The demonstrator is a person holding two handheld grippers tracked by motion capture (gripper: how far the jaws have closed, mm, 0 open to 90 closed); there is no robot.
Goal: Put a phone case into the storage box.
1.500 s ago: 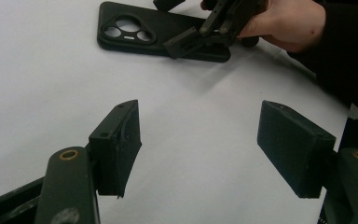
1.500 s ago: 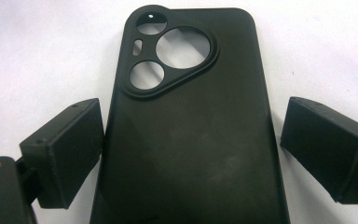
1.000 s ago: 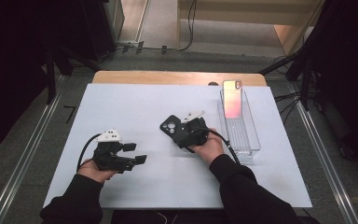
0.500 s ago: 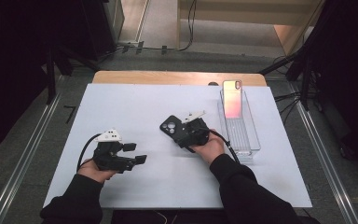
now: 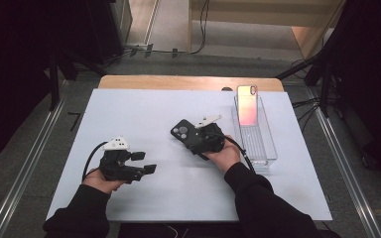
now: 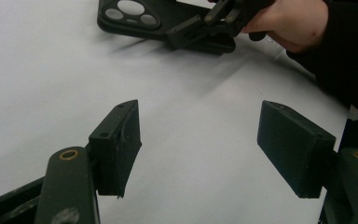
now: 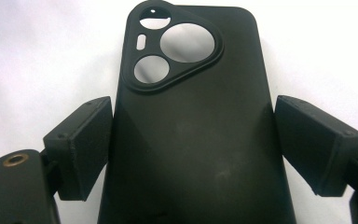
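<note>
Your right gripper [image 7: 186, 149] has just been closing; its fingers [image 7: 81, 144] straddle the black phone case [image 7: 191, 140], left pad touching. Your left gripper [image 6: 200, 149] stands spread over bare table [image 6: 51, 70].

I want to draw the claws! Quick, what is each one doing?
Left gripper: open, holding nothing, above the white table.
Right gripper: jaws have just been closing around the black phone case; the left pad touches it, the right shows a small gap.
</note>
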